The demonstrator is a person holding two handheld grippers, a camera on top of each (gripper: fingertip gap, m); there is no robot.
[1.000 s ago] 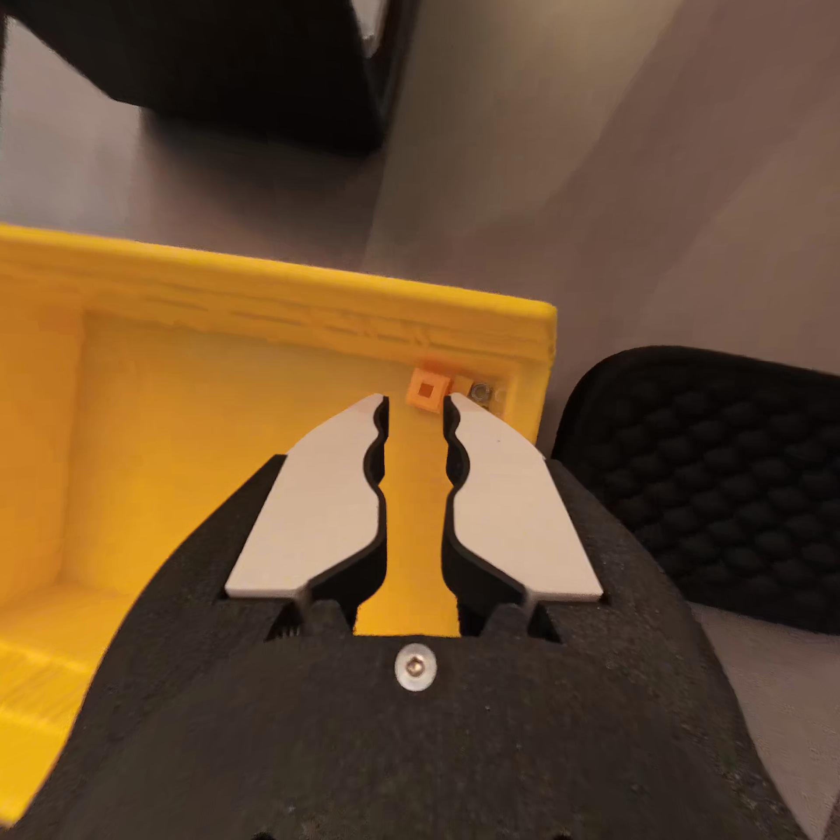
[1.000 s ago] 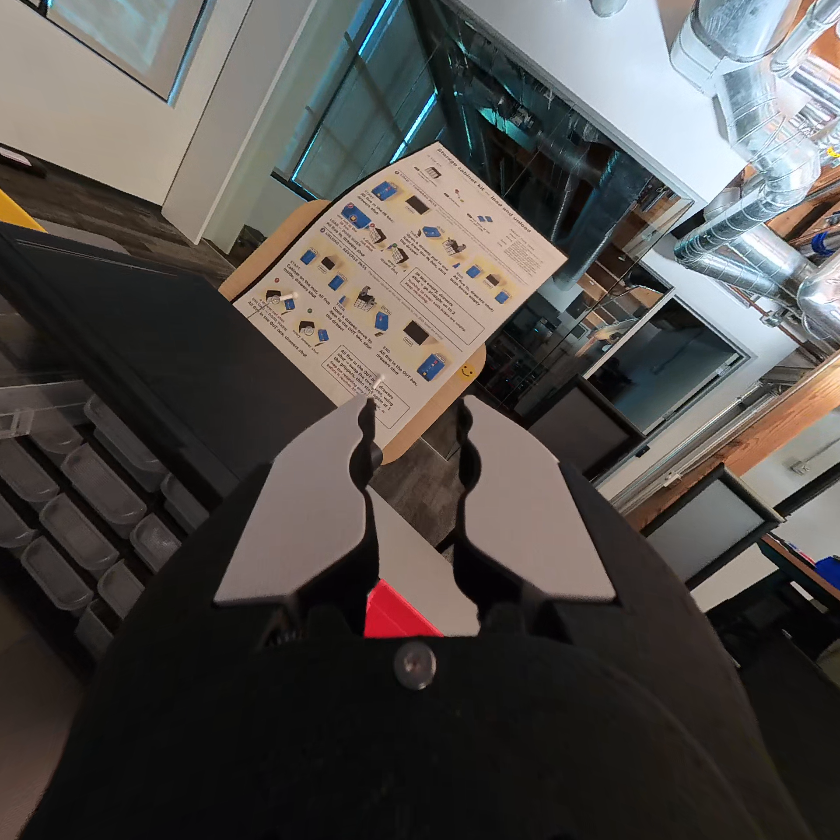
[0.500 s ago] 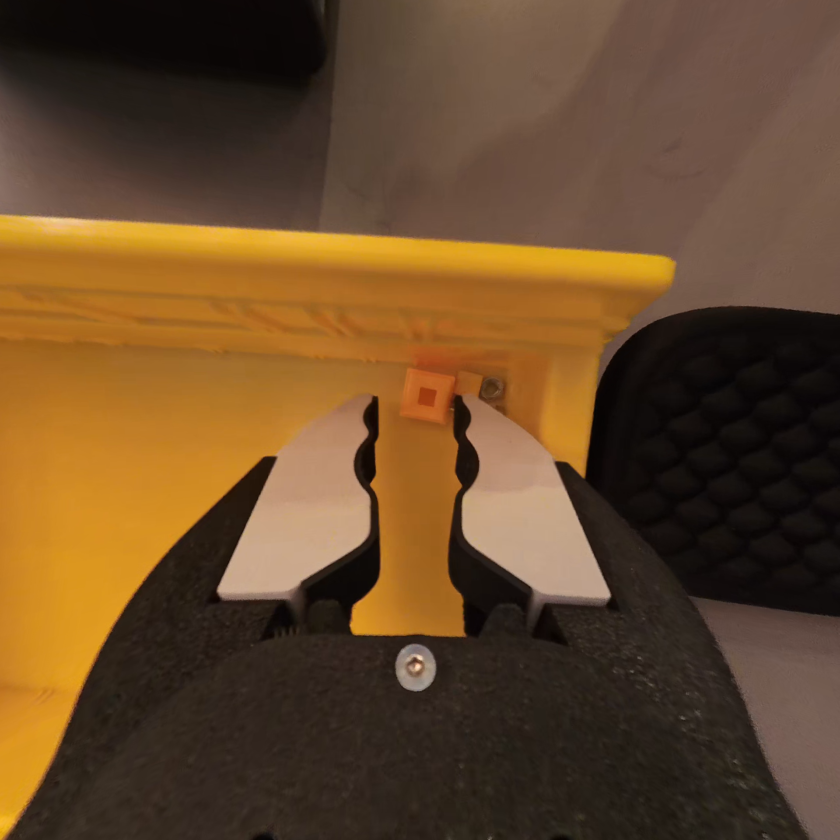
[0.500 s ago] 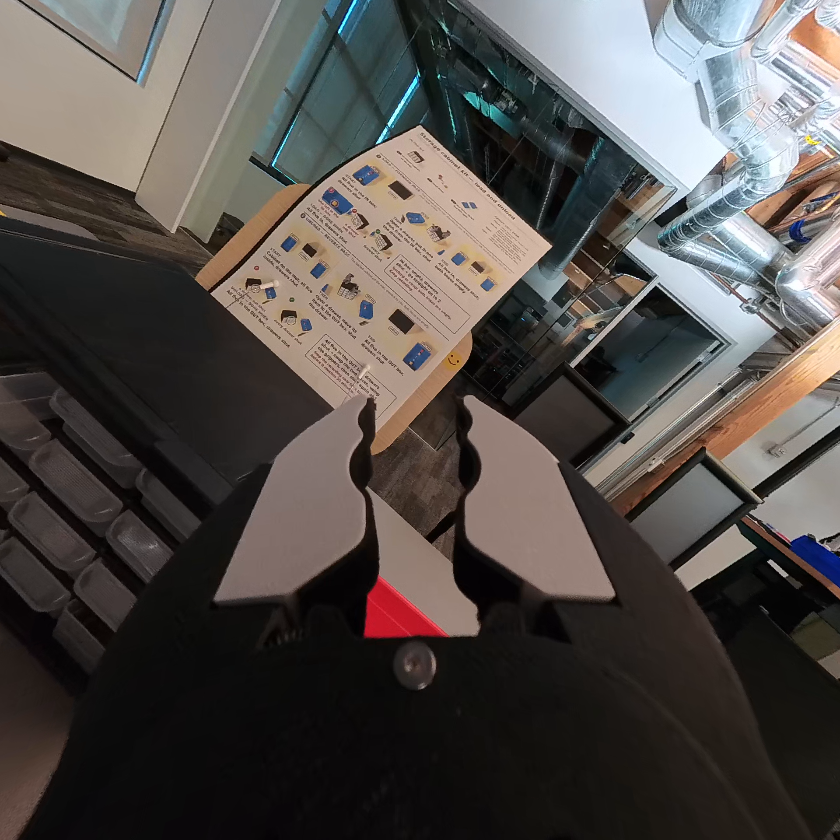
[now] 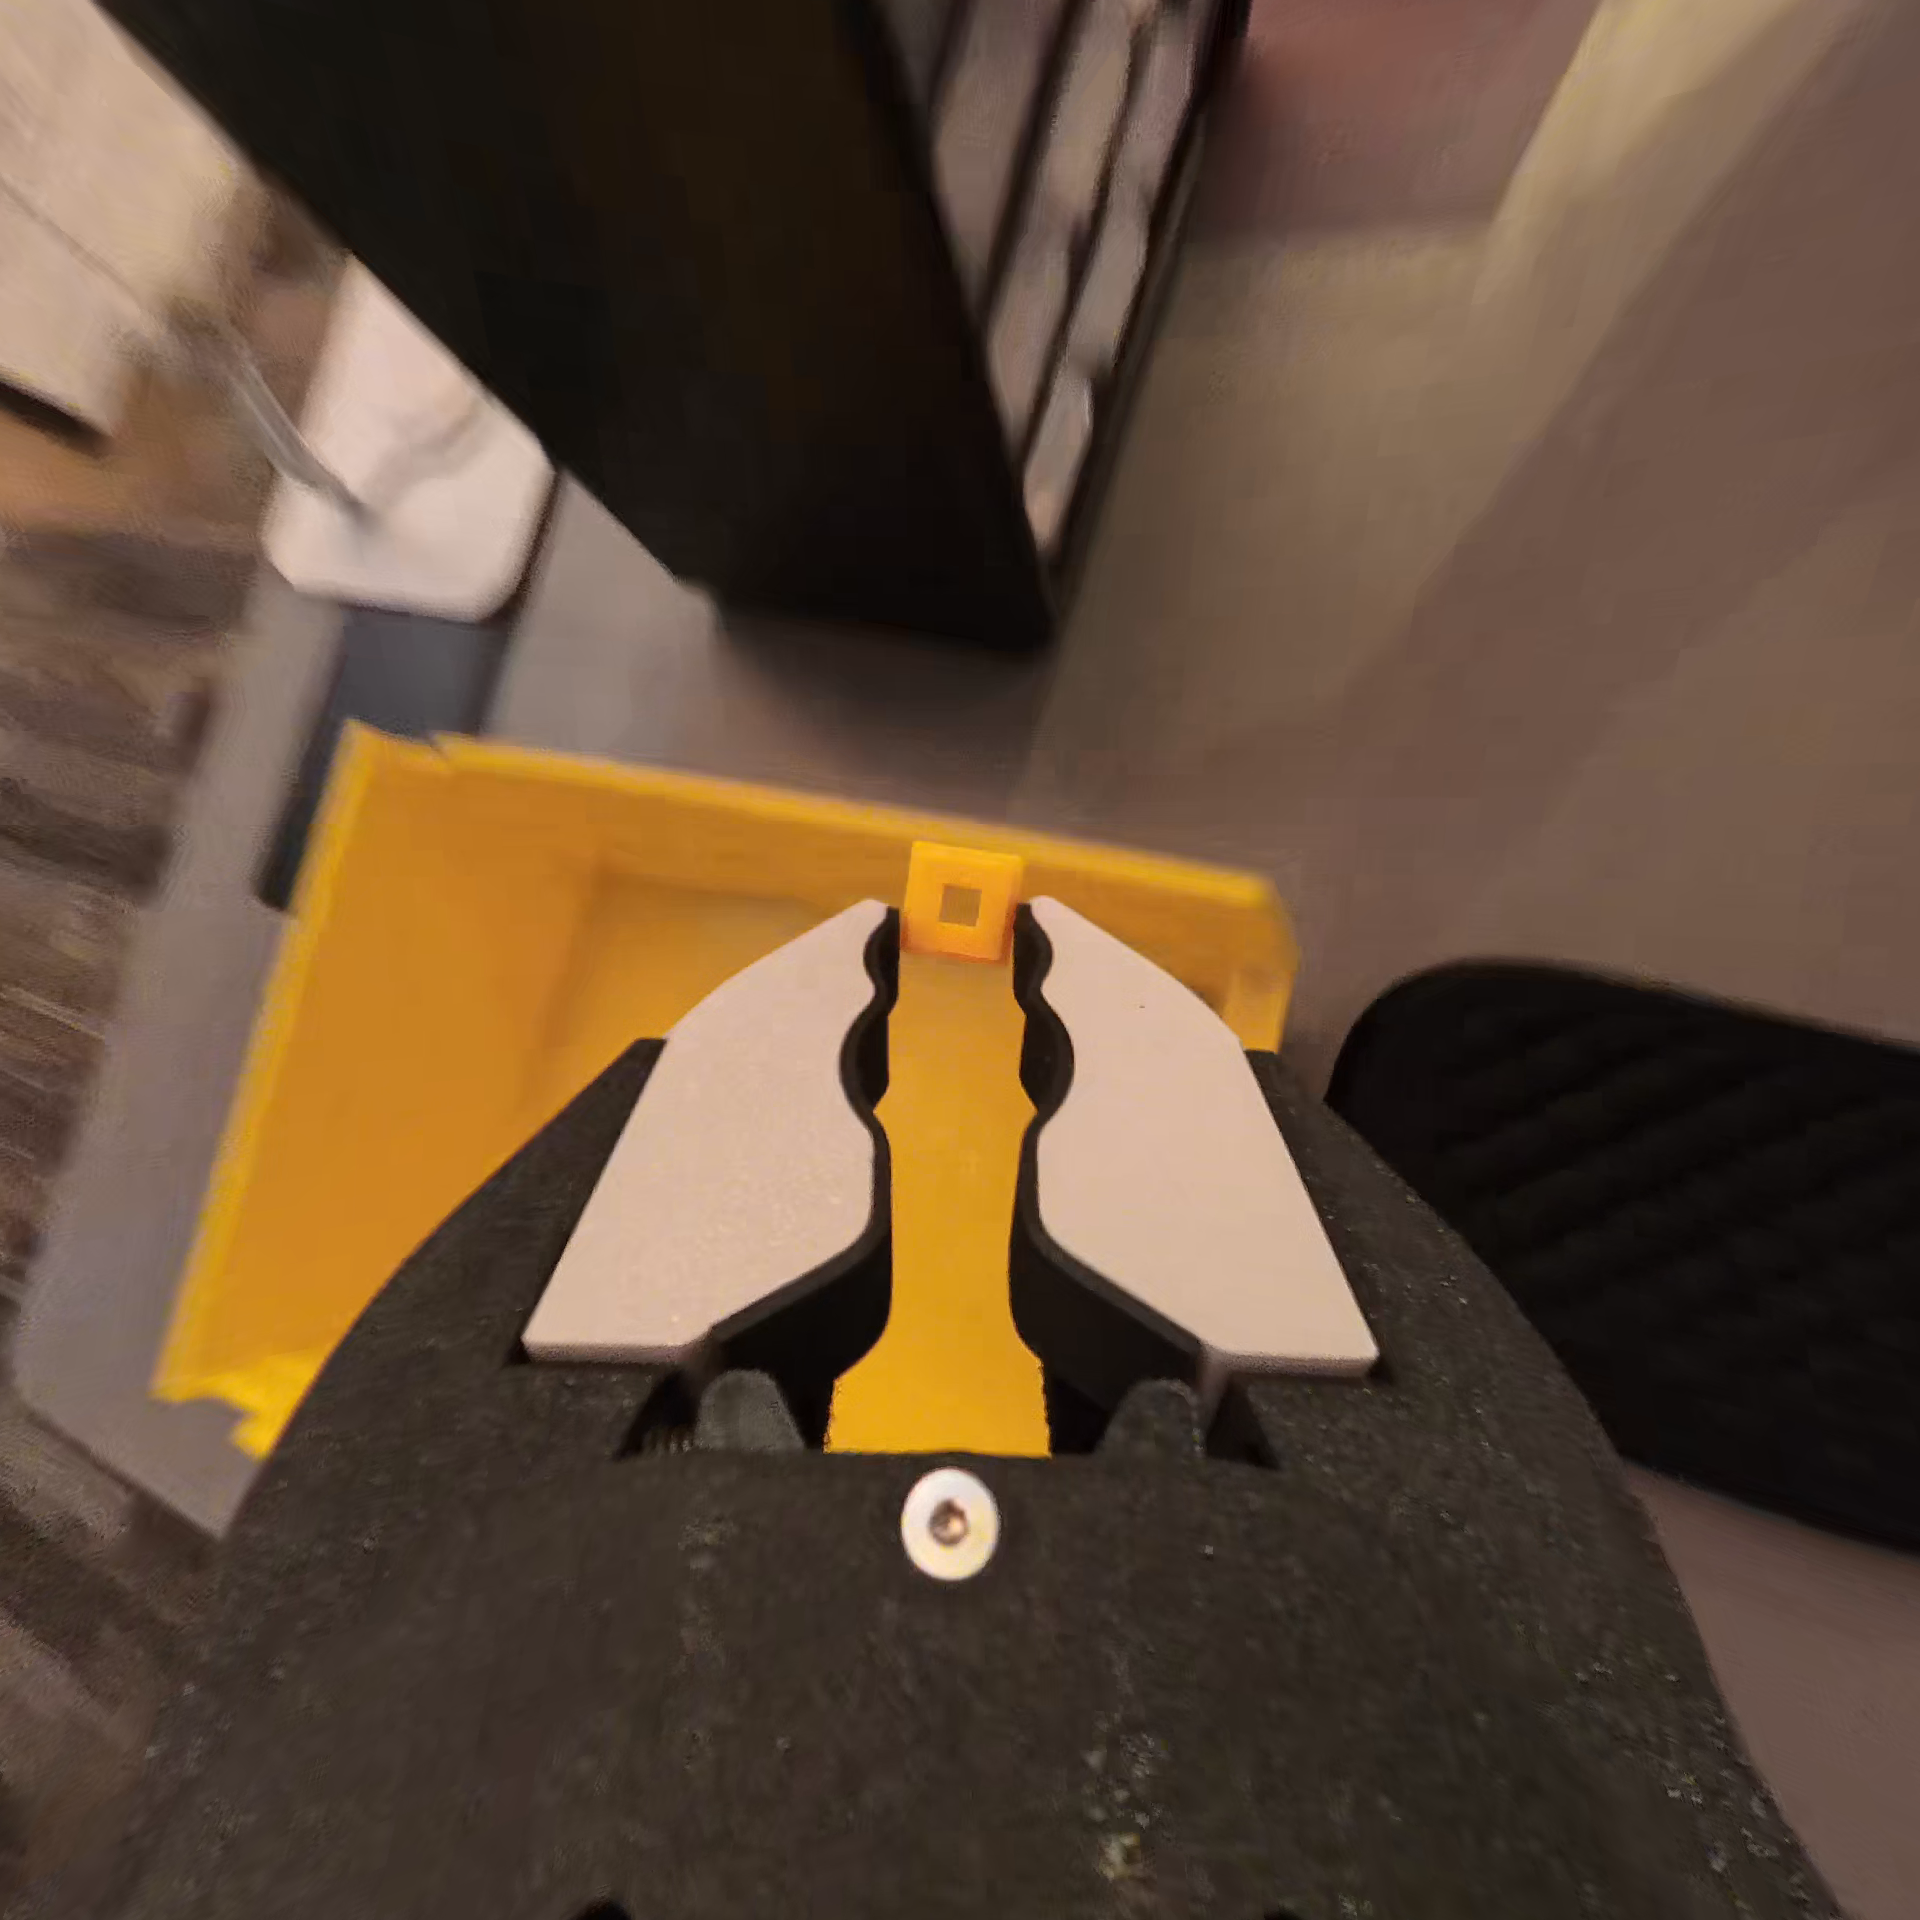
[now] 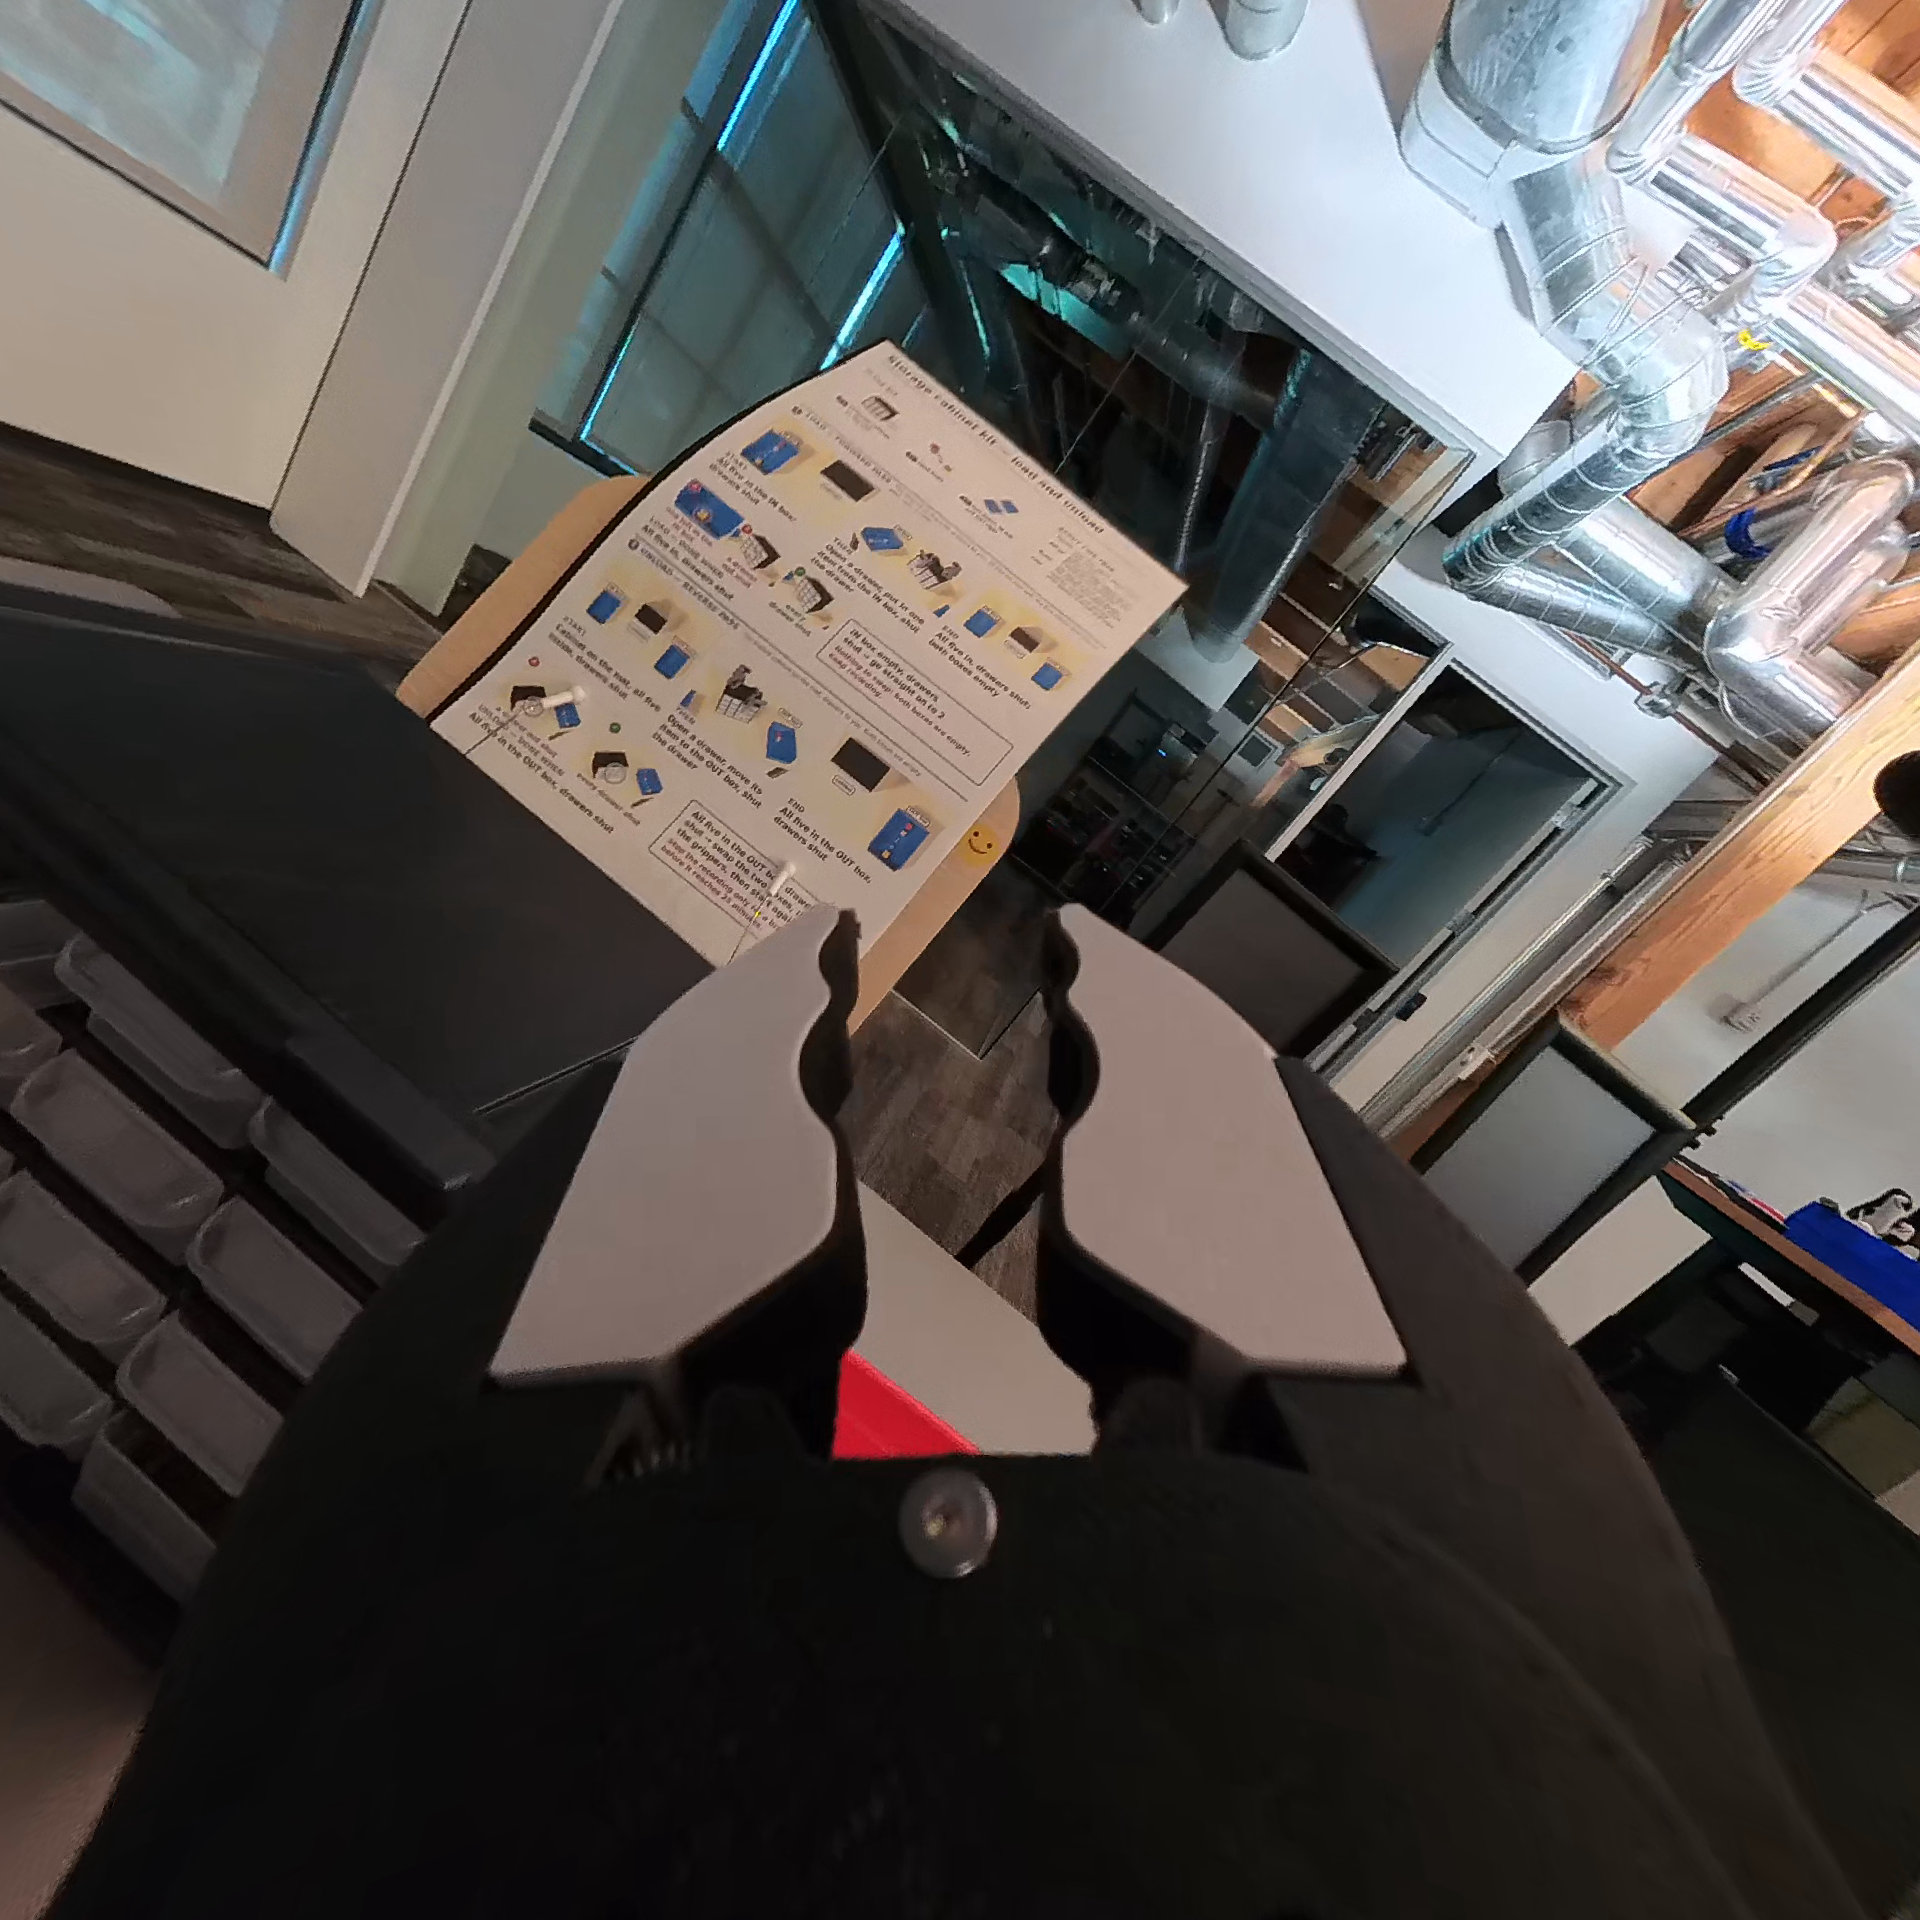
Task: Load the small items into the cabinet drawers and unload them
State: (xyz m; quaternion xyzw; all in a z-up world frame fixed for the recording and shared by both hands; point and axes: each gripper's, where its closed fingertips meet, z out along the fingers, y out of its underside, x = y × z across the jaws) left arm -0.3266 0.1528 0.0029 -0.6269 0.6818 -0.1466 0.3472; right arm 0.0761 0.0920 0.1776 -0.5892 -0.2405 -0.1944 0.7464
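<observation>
Left claw (image 5: 954, 920) tilted over yellow box (image 5: 436, 997), pinching orange block (image 5: 954, 900)

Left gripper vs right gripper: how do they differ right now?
The left gripper pinches a small orange square block with a square hole; the right gripper holds nothing. The left sits over the yellow plastic bin; the right points up toward the room. Both have grey fingers.
</observation>
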